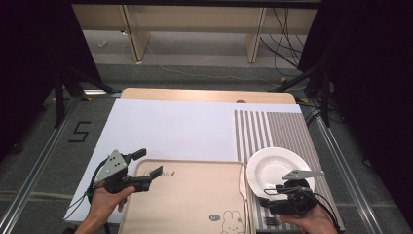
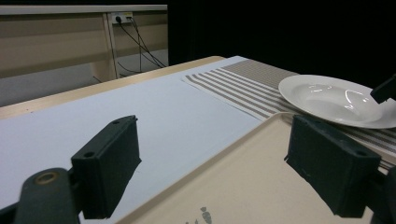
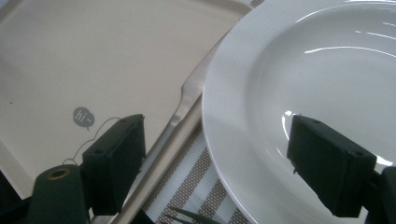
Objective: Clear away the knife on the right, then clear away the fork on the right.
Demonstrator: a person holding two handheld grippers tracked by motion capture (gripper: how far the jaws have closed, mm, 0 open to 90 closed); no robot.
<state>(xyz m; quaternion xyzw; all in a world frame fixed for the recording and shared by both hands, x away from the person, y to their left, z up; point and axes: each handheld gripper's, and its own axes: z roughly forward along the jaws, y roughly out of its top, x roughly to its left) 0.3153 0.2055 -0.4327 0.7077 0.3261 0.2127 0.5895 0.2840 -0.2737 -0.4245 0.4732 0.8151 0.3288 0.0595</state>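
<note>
Wooden table (image 1: pixel 204 95) under a white sheet (image 1: pixel 165 129), with a striped placemat (image 1: pixel 272 129) at the right and dark floor all around.

White plate (image 1: pixel 277 168) on the striped placemat, just right of the beige tray (image 1: pixel 190 200), near rim overlapping the tray's right edge in the right gripper view. Knife (image 1: pixel 242 187) laid along that right edge, close beside the plate rim. Fork tines (image 3: pixel 187 215) dark on the placemat below the plate, near the bottom of the right gripper view.

Right gripper (image 1: pixel 290 187) at the plate's near rim, held in the right hand (image 1: pixel 311 222), jaws spread wide: one over the plate's bowl, the other over the knife and tray edge, neither pad pressing on anything. Nothing gripped.

Left gripper (image 1: pixel 146 168) at the tray's far left corner, held in the left hand (image 1: pixel 104 202), jaws likewise wide apart and empty, one over the white sheet, the other above the tray's floor.

Printed rabbit and small speech bubble on the tray's near right corner. Pale wooden furniture and cables beyond the table.
</note>
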